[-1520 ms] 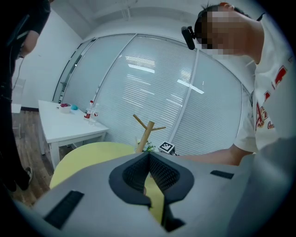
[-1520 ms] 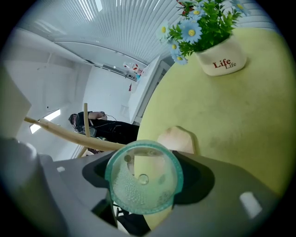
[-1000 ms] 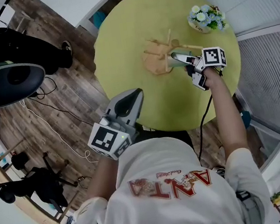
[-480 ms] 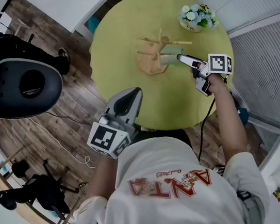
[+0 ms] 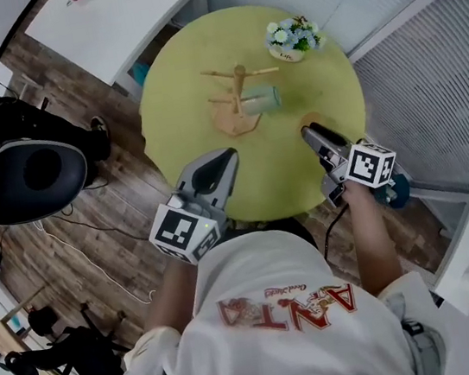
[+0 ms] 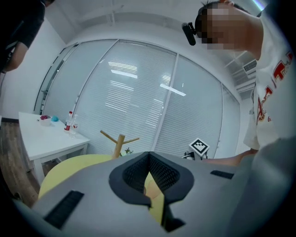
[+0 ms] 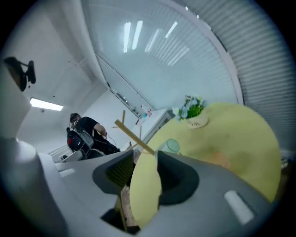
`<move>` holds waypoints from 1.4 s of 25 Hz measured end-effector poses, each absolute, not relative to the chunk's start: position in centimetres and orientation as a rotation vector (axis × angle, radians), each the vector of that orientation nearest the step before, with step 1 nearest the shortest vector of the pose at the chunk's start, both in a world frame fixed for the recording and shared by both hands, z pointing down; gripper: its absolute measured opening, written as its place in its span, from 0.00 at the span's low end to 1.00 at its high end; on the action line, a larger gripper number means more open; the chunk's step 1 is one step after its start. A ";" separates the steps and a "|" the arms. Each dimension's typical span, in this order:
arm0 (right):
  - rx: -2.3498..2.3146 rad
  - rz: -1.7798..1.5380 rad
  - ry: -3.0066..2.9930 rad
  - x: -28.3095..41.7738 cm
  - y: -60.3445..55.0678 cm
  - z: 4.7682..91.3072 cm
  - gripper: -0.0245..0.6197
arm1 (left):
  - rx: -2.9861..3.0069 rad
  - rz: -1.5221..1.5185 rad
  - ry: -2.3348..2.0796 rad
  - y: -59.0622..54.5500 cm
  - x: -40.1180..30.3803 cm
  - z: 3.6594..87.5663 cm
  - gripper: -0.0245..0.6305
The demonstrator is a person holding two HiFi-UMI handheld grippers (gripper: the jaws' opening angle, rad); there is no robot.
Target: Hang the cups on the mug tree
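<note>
The wooden mug tree [image 5: 240, 96] stands mid-table on the round yellow-green table [image 5: 176, 86]. A pale green cup [image 5: 262, 99] hangs on its right side. My right gripper [image 5: 312, 136] is back near the table's front right edge, well short of the cup. Its jaws have just been closing and stand open, with nothing between them. Along those jaws [image 7: 144, 156] I see the tree [image 7: 134, 134] and the cup [image 7: 172, 146] ahead. My left gripper [image 5: 216, 163] hovers over the front left edge, shut and empty. Its view [image 6: 149, 156] shows the tree's top [image 6: 119, 140].
A small pot of flowers [image 5: 289, 36] sits at the table's far right edge. A white side table [image 5: 117, 16] stands beyond on the left. A black chair [image 5: 36, 173] and a seated person are on the wooden floor at left. Blinds line the right.
My right gripper has let go of the green cup at the tree and drawn back toward me; the cup stays hanging. The left gripper has barely shifted.
</note>
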State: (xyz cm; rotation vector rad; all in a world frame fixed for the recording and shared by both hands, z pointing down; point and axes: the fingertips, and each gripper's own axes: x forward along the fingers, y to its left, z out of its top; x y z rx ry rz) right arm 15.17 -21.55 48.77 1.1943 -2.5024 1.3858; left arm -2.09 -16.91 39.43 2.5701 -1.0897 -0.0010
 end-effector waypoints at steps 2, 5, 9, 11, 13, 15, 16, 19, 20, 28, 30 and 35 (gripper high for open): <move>1.316 1.223 -2.589 15.0 -20.3 45.4 0.20 | 2.604 -0.009 -1.066 -16.6 -1.3 38.4 0.05; 1.444 0.946 -2.672 15.1 -18.4 40.9 0.07 | 2.645 -0.017 -1.032 -15.9 -0.2 37.1 0.05; 1.554 0.570 -2.715 15.7 -16.5 35.5 0.04 | 2.690 -0.037 -1.011 -15.2 0.5 35.4 0.05; 1.578 0.469 -2.746 15.9 -15.6 33.1 0.04 | 2.704 -0.057 -1.015 -15.0 0.5 34.4 0.05; 1.598 0.384 -2.769 16.0 -14.9 30.9 0.04 | 2.720 -0.082 -1.020 -14.9 0.4 33.2 0.05; 1.607 0.297 -2.786 16.0 -14.2 29.1 0.04 | 2.739 -0.101 -1.021 -14.8 0.3 32.1 0.05; 1.607 0.254 -2.791 15.9 -13.8 28.3 0.04 | 2.750 -0.105 -1.021 -14.6 0.3 31.6 0.05; 1.611 0.150 -2.808 15.7 -12.9 26.7 0.04 | 2.778 -0.107 -1.034 -14.2 0.3 30.0 0.05; 1.617 0.128 -2.821 15.7 -12.6 26.2 0.04 | 2.785 -0.112 -1.040 -14.1 0.2 29.6 0.05; 1.614 0.125 -2.829 15.7 -12.2 26.4 0.04 | 2.819 -0.100 -1.090 -13.2 -0.2 28.9 0.05; 1.632 0.169 -2.830 16.2 -12.4 26.6 0.04 | 2.806 -0.115 -1.097 -13.1 -0.4 28.8 0.05; 1.667 0.227 -2.812 17.2 -12.5 27.4 0.04 | 2.787 -0.128 -1.109 -12.7 -0.8 28.9 0.05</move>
